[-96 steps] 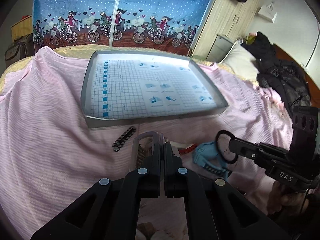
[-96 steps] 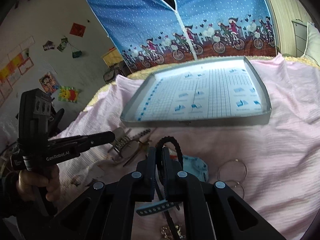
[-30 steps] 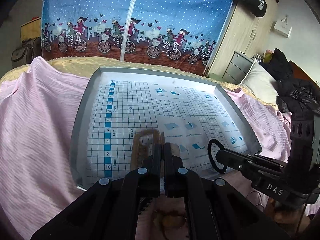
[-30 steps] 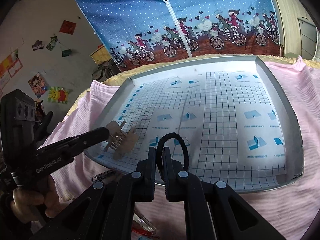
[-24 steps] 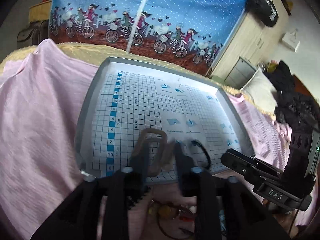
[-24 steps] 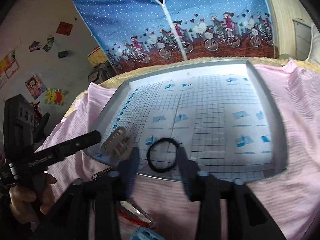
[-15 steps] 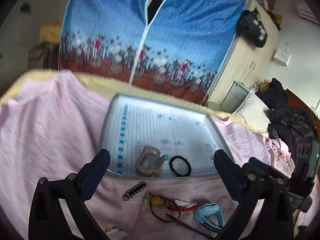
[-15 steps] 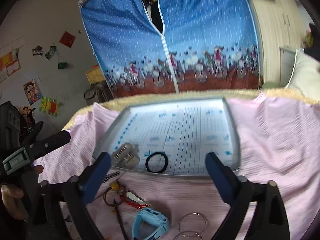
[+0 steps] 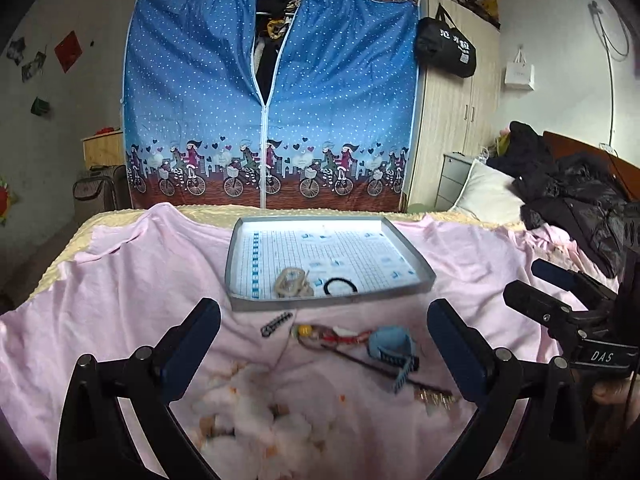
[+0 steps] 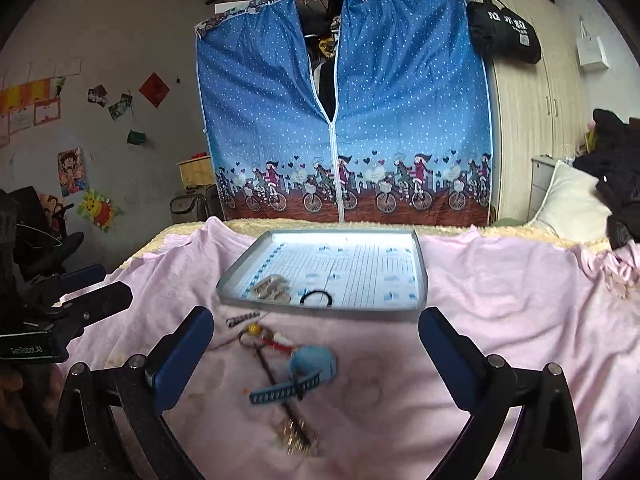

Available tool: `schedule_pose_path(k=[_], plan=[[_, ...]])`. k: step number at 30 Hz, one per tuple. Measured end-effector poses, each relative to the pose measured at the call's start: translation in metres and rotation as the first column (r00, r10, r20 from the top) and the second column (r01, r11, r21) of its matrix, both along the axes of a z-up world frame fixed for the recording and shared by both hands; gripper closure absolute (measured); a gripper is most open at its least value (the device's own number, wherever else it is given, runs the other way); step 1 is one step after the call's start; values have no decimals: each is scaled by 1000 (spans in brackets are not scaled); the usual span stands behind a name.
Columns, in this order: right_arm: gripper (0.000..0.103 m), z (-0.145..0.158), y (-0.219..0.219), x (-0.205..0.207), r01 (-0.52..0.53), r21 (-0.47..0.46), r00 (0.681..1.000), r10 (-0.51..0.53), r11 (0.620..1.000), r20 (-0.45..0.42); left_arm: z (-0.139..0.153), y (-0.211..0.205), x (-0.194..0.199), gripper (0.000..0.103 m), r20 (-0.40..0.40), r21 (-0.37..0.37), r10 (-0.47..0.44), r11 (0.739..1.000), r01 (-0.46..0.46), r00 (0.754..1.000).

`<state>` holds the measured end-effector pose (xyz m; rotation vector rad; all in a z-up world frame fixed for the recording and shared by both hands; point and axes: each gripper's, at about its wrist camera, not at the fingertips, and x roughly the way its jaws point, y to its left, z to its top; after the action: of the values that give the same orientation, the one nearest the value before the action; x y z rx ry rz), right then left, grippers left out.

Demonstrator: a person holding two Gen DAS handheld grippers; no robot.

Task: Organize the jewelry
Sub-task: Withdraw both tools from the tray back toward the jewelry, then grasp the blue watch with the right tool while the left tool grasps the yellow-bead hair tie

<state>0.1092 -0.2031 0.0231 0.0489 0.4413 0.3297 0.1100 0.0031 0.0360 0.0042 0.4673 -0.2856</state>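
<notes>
1. A beige hair claw clip (image 9: 291,281) and a black hair tie (image 9: 340,287) are lying side by side in the gray tray (image 9: 416,261), near its front edge.
2. The tray is sitting on the bed's pink sheet (image 9: 132,280).
3. Just in front of it, more pieces are lying on the sheet — a black beaded clip (image 9: 276,323), a blue watch (image 9: 394,350) and a red-and-yellow tangle (image 9: 328,334).
4. The left tool (image 9: 322,346) is hovering spread wide, gripping nothing.
5. The right tool (image 10: 316,346) is likewise spread and empty — both well back from the tray.
</notes>
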Motion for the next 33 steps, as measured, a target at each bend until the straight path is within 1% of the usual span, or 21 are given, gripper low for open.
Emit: schedule_pose_path(k=[3, 5, 7, 10, 12, 14, 17, 20, 22, 25, 26, 27, 29, 30, 31, 32, 33], plan=[[0, -8, -6, -17, 22, 14, 998, -21, 1000, -67, -6, -1, -15, 2, -27, 15, 8, 1000, -8, 1000], [0, -17, -10, -25, 30, 27, 992, -27, 999, -126, -16, -4, -22, 2, -71, 13, 4, 1000, -3, 997], [0, -25, -13, -31, 49, 22, 983, -44, 999, -176, -22, -6, -25, 2, -105, 18, 0, 1000, 2, 994], [0, -31, -19, -35, 58, 43, 972, -46, 997, -229, -31, -15, -22, 2, -162, 54, 0, 999, 8, 987], [0, -35, -20, -36, 58, 51, 968, -43, 997, -246, -35, -16, -21, 2, -188, 69, -2, 998, 15, 982], [0, -38, -20, -32, 62, 49, 962, -47, 997, -268, -41, -18, -17, 2, -224, 74, -4, 997, 21, 974], [0, -45, -20, -26, 62, 50, 948, -43, 997, -316, -50, -14, -10, 2, -284, 56, -6, 998, 23, 959], [0, -51, -22, -15, 54, 54, 930, -30, 997, -367, -58, -10, 3, 2, -360, 35, -11, 999, 26, 933], [0, -54, -26, -5, 51, 72, 919, -18, 996, -394, -61, -9, 15, 2, -403, 35, -17, 999, 34, 915], [0, -59, -31, 9, 54, 86, 906, -12, 995, -423, -57, -8, 31, 2, -406, 80, -12, 996, 49, 914], [0, -61, -33, 15, 56, 98, 901, -8, 994, -433, -57, -7, 37, 2, -413, 83, -20, 995, 60, 911], [1, -63, -36, 21, 56, 109, 896, -2, 992, -444, -57, -7, 42, 3, -420, 86, -30, 994, 73, 907], [9, -69, -39, 34, 57, 123, 883, 7, 991, -470, -59, -4, 56, 7, -445, 87, -37, 993, 85, 895], [16, -72, -40, 40, 58, 132, 876, 13, 990, -483, -63, -2, 63, 8, -468, 70, -49, 993, 92, 883], [22, -76, -40, 47, 55, 146, 866, 25, 988, -499, -67, 0, 71, 14, -497, 44, -63, 994, 97, 866], [24, -80, -40, 52, 52, 162, 857, 39, 985, -514, -73, 2, 80, 23, -526, 17, -71, 995, 94, 848], [27, -83, -40, 57, 46, 177, 847, 55, 983, -528, -77, 4, 88, 27, -550, -9, -77, 996, 86, 832]])
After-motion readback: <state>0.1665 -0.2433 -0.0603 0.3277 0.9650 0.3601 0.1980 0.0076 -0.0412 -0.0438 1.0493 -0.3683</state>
